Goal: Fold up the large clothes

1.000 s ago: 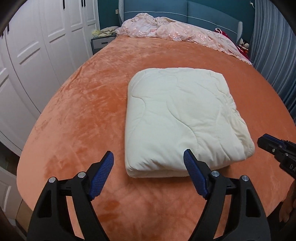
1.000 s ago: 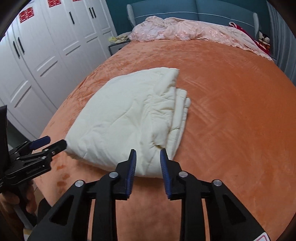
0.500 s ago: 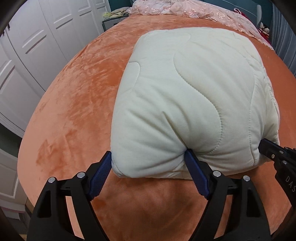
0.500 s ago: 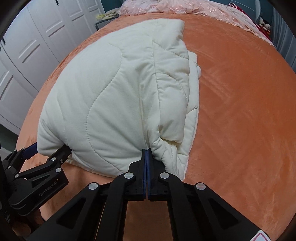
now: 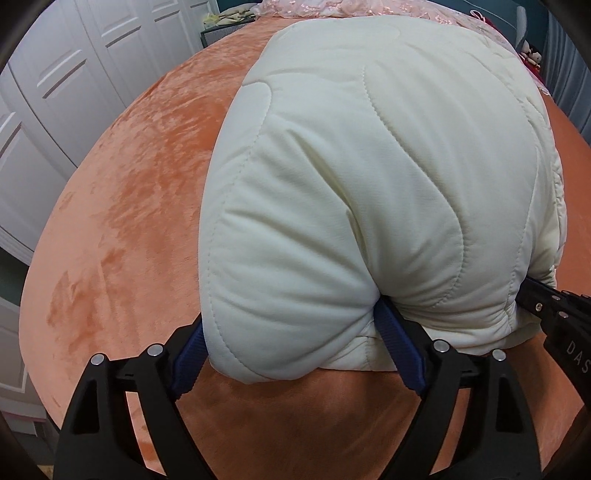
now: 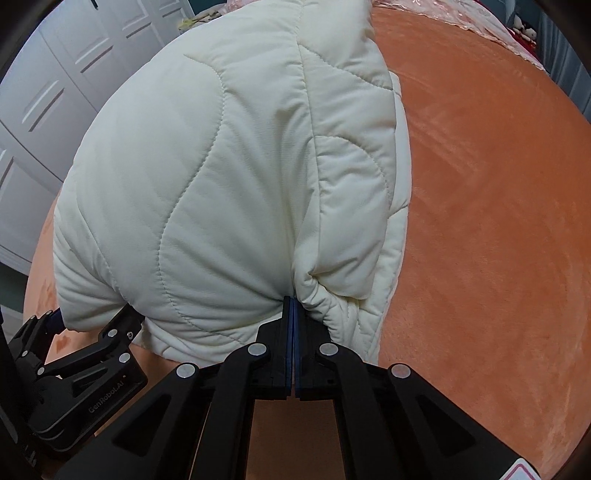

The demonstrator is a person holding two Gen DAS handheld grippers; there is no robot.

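Note:
A cream quilted folded quilt [image 5: 369,166] lies on the orange bed [image 5: 122,192] and fills most of both views. My left gripper [image 5: 291,343] straddles its near left corner. The jaws are opening, and the thick corner bulges between the blue pads [image 5: 397,339] without being squeezed. In the right wrist view the left gripper [image 6: 92,325] shows at the quilt's [image 6: 221,166] lower left. My right gripper [image 6: 292,306] is shut, with its tips pushed against the quilt's near edge beside a puckered crease [image 6: 312,284]. No fabric shows between its pads. Its black fingers [image 5: 554,306] enter the left view from the right.
White wardrobe doors [image 5: 55,92] stand along the bed's left side. A pink embroidered cover [image 5: 332,5] lies across the head of the bed, with a small nightstand [image 5: 221,31] beside it. Bare orange bedding [image 6: 498,221] stretches right of the quilt.
Both grippers came down and forward onto the quilt's near edge. The right gripper's jaws went from slightly apart to shut. The left gripper pushed around the quilt's near left corner.

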